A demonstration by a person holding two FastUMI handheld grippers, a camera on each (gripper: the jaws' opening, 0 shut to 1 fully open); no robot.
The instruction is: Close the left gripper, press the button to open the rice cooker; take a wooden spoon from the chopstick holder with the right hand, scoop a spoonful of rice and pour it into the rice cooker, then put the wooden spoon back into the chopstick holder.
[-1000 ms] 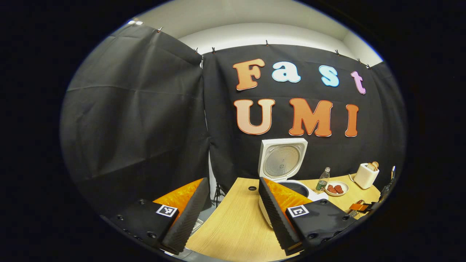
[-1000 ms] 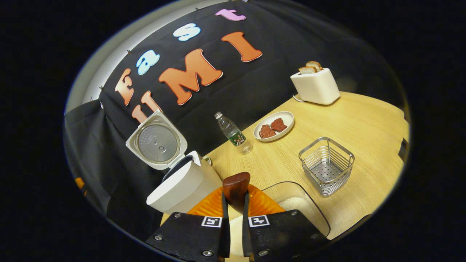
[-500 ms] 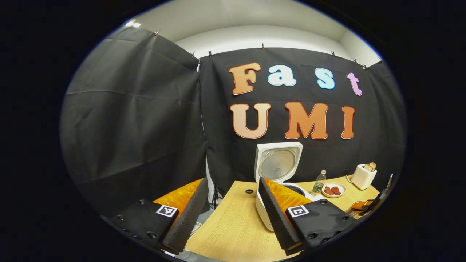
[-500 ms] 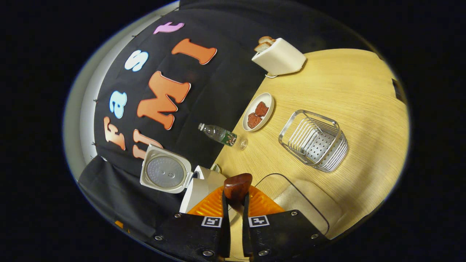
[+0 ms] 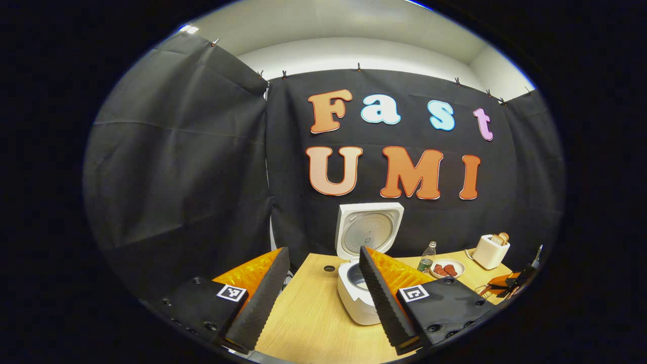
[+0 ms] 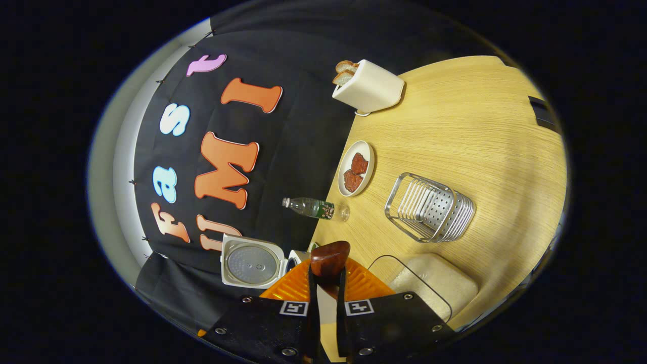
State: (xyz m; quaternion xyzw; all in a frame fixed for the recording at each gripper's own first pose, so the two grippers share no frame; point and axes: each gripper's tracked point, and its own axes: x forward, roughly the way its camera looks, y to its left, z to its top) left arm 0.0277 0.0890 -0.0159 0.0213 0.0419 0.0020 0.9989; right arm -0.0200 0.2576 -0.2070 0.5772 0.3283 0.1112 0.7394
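Note:
The white rice cooker [image 5: 356, 303] stands on the wooden table [image 5: 308, 323] with its lid [image 5: 369, 230] raised; I see the lid [image 6: 251, 263] again in the right gripper view. My left gripper [image 5: 321, 303] is open and empty, held back from the cooker. My right gripper [image 6: 324, 277] is shut on the wooden spoon [image 6: 329, 257], whose dark rounded end sticks out between the fingers; its other end is hidden. This view is rolled far over to one side. The wire chopstick holder [image 6: 429, 207] stands empty beside a clear rice container [image 6: 432, 285].
A water bottle [image 6: 316, 208], a plate [image 6: 365, 174] with two reddish pieces and a toaster [image 6: 370, 87] with bread line the back of the table. In the left gripper view the other gripper [image 5: 510, 283] shows at the far right.
The right gripper view has rolled further over with the spoon still held. My left gripper has drawn back, so the cooker looks smaller and farther.

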